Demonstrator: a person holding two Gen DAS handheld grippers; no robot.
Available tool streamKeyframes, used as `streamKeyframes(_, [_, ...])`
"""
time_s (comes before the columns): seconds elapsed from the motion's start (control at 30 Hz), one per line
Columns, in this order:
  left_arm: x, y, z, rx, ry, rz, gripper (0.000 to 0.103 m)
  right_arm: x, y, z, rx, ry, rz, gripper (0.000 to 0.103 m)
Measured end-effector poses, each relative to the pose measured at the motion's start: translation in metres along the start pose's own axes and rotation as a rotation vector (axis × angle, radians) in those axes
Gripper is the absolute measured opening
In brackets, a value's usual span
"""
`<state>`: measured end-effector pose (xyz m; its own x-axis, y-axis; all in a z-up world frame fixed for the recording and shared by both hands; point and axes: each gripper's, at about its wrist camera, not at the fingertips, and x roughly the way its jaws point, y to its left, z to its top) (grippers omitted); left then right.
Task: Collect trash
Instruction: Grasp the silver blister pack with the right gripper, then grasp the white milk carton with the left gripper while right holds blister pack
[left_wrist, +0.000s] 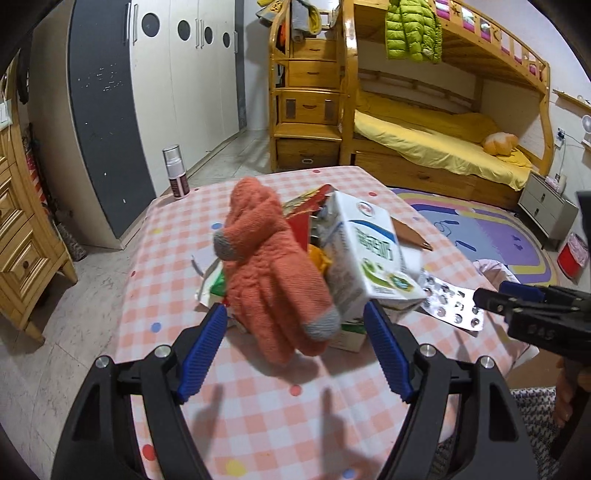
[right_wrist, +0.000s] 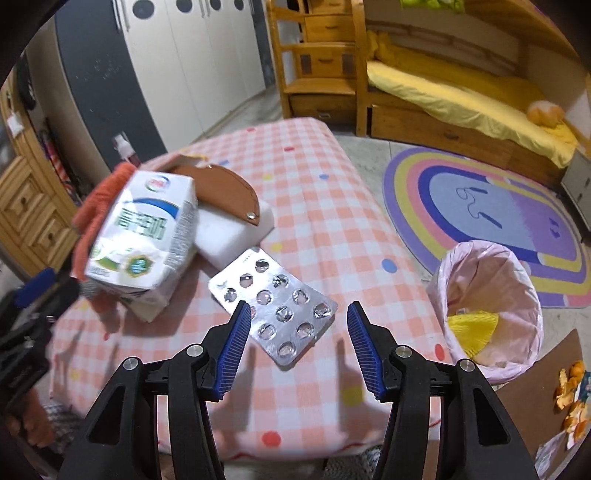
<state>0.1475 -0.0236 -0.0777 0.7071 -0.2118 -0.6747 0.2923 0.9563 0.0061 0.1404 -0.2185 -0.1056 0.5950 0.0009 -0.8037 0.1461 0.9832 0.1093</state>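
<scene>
- Nearest the lens in the right wrist view, the right gripper (right_wrist: 295, 321) has its blue-padded fingers spread wide and holds nothing; it sits just above the near edge of an empty silver blister pack (right_wrist: 275, 308) lying flat on the tabletop (right_wrist: 314, 177).
- Left gripper (left_wrist: 295, 321) also has its fingers wide apart and empty, aimed at a heap of trash: an orange knit glove (left_wrist: 269, 273) draped in front, a white milk carton (left_wrist: 365, 251) leaning beside it, and crumpled wrappers (left_wrist: 306, 201) behind.
- Risk, as a judgement: the blister pack is thin and flat, so the fingers may slide over it or push it off the near table edge instead of lifting it.
- Risk: the carton leans on the heap and on a white foam block (right_wrist: 236, 236); a nudge from either gripper could topple it.
- Risk: the glove and a brown leather case (right_wrist: 225, 192) may not be trash, and could be swept up by mistake.
- Surface: a pink-and-white checked cloth with coloured dots covers the tabletop; a small spray bottle (left_wrist: 175, 171) stands at its far left corner.
- A bin with a pink liner (right_wrist: 487, 306) stands on the floor just right of the table, with something yellow inside.
- Room: a wooden bunk bed (left_wrist: 424, 136) with yellow sheets, a pale wardrobe (left_wrist: 166, 74), a rainbow rug (right_wrist: 491, 206), orange peel (right_wrist: 570, 391) on the floor.
</scene>
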Motion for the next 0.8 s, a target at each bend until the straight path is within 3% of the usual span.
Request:
streamKeyframes(0.17, [0.003, 0.002, -0.001, 0.006, 0.001, -0.003, 0.074, 0.026, -0.004, 0.002, 0.019, 0.082, -0.034, 0.055])
streamKeyframes(0.27, [0.006, -0.001, -0.002, 0.011, 0.003, -0.006, 0.074, 0.028, -0.001, 0.001, -0.002, 0.083, -0.044, 0.051])
streamKeyframes(0.4, [0.006, -0.006, -0.003, 0.017, 0.007, -0.011, 0.074, 0.024, 0.006, -0.003, -0.036, 0.071, -0.044, 0.028])
streamKeyframes(0.5, [0.000, -0.007, -0.005, 0.026, -0.019, -0.003, 0.074, 0.012, 0.002, -0.003, -0.007, 0.020, -0.009, 0.011])
streamKeyframes(0.7, [-0.012, -0.008, -0.009, 0.012, -0.052, -0.042, 0.075, -0.021, -0.008, -0.002, 0.038, -0.112, 0.053, 0.004])
streamKeyframes(0.8, [-0.018, -0.016, -0.012, 0.030, -0.075, -0.063, 0.081, -0.039, -0.015, -0.002, 0.069, -0.182, 0.053, 0.001])
